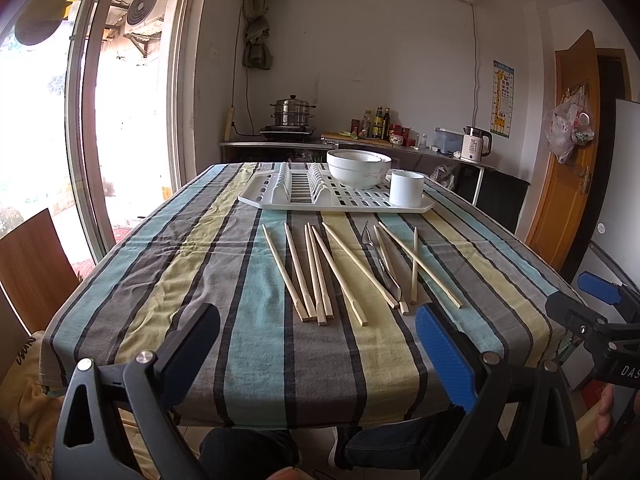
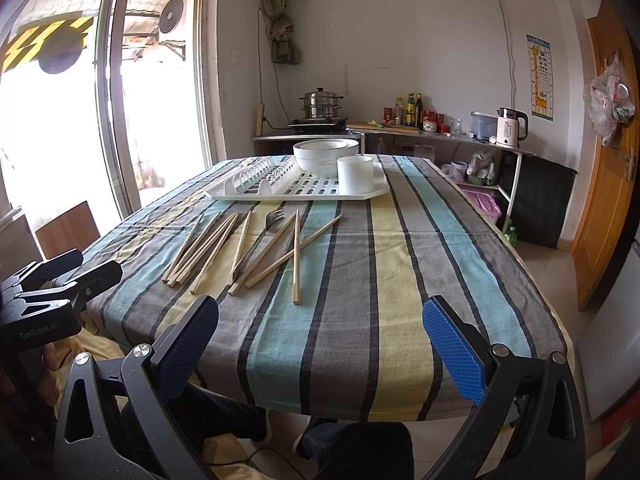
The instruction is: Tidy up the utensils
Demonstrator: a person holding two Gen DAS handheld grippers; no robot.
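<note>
- The chopsticks (image 1: 340, 272) are long, thin wooden sticks. They lie loose on the striped tablecloth (image 1: 256, 320), between the near table edge and the white rack (image 1: 336, 196).
- A shiny metal fork (image 2: 264, 236) lies among them, with sticks crossing over it.
- The rack is flat white plastic with slots and ribs. Round white bowls (image 1: 359, 168) and a smooth white cup (image 1: 406, 188) sit in it.
- The cloth is soft and wrinkled.
- The left gripper (image 1: 316, 344) has its fingers wide apart, holding nothing, at the near table edge.
- The right gripper (image 2: 320, 340) is also spread wide and holds nothing.
- Nothing lies between the grippers and the sticks.
</note>
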